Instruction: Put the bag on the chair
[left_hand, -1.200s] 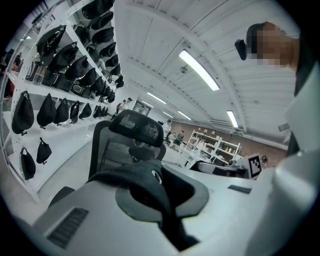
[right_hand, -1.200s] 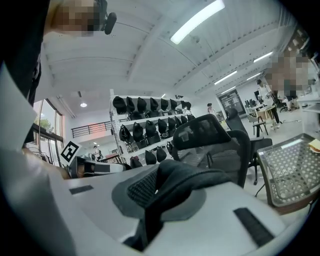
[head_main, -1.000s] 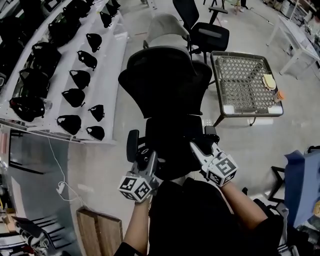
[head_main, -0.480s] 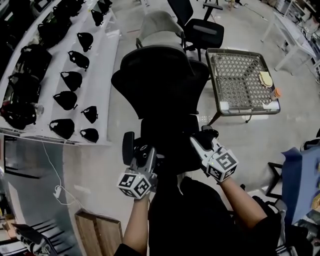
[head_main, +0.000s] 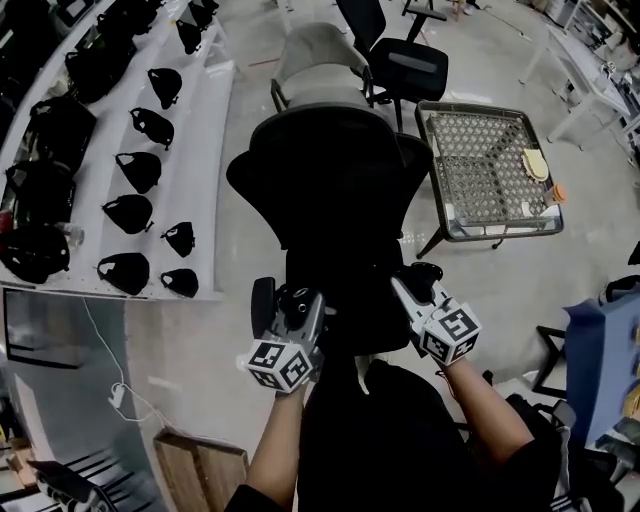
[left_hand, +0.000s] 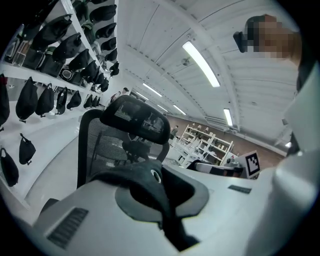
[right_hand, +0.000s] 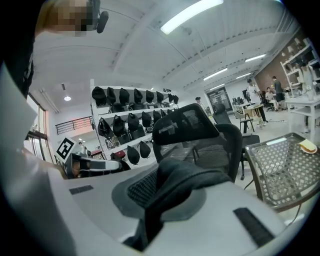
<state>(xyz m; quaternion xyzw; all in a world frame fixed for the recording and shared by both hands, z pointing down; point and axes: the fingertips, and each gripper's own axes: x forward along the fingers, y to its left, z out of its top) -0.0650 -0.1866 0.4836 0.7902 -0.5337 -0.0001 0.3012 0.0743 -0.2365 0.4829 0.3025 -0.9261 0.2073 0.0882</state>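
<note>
Firmly, the left gripper (head_main: 293, 306) and the right gripper (head_main: 417, 290) each have their fingers clenched on the black soft fabric bag (right_hand: 186, 176), one at each side. The bag hangs between them just before the backrest of the black mesh office chair (head_main: 325, 170), over its seat; contact with the seat cannot be told.

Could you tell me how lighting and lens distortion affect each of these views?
Left gripper view: ceiling light glares, the bag close up looks soft. Right gripper view: evenly lit, corners vignetted black. Head view: fisheye bends the shelves; the black chair loses detail.
</note>
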